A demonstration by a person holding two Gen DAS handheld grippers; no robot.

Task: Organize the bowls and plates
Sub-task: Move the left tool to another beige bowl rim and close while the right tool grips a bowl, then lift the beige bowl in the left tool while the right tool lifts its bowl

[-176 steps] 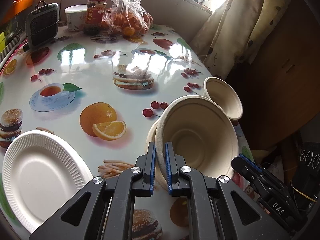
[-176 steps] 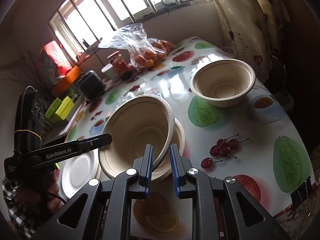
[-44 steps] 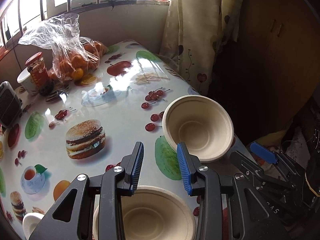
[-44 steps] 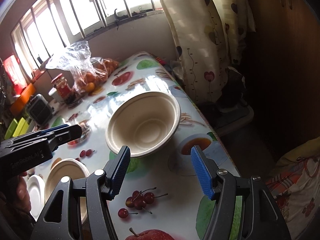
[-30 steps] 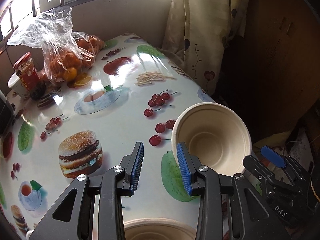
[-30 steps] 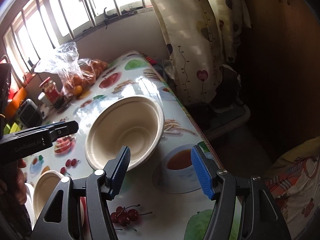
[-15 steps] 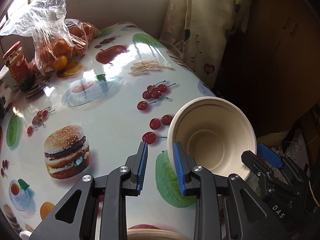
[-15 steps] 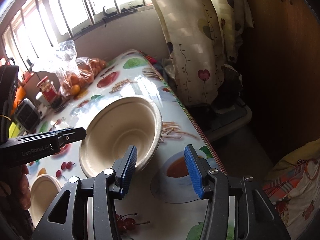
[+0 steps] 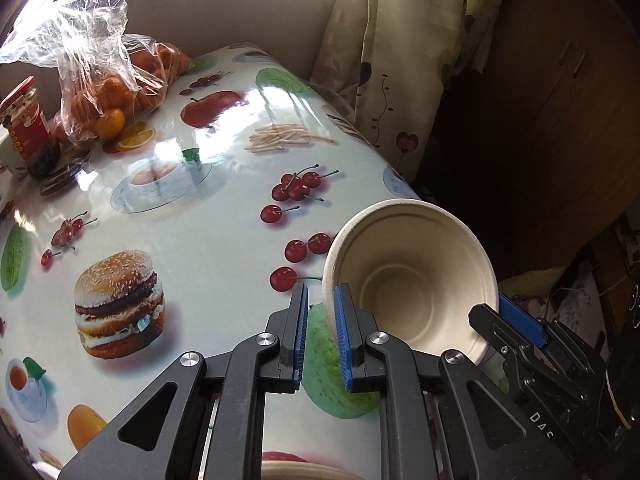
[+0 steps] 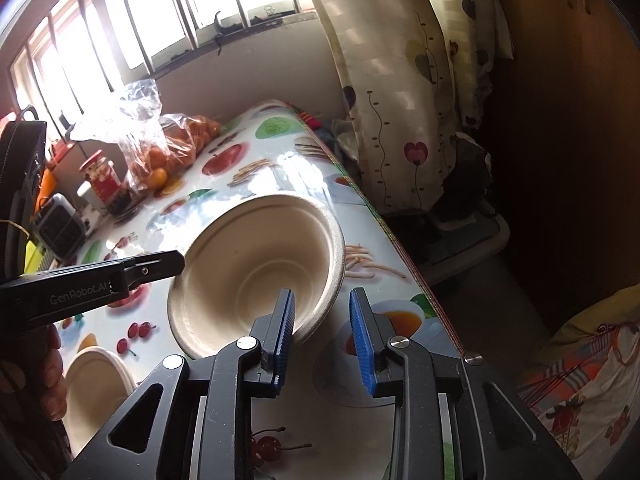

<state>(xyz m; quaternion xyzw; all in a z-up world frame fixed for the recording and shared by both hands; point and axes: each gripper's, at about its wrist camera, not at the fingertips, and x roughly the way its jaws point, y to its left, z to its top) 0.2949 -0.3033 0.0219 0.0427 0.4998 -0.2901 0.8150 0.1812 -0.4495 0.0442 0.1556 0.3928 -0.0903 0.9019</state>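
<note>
A beige paper bowl (image 9: 412, 284) is tilted near the table's right edge. My left gripper (image 9: 322, 330) is shut on its left rim, one finger inside and one outside. The same bowl (image 10: 260, 268) shows in the right wrist view. My right gripper (image 10: 322, 336) straddles its near rim with jaws part open, not touching; its left finger is inside the bowl. The stacked bowls (image 10: 94, 384) sit at the lower left, and their rim shows in the left wrist view (image 9: 304, 472).
The table (image 9: 208, 208) has a glossy fruit-print cloth. At its far end stand a bag of oranges (image 9: 104, 92), a red-lidded jar (image 9: 26, 120) and a small black appliance (image 10: 60, 220). A curtain (image 10: 400, 80) hangs past the table's right edge.
My left gripper has closed on the bowl's left rim and tilted the bowl up. My right gripper has moved in onto the near rim and its jaws have narrowed.
</note>
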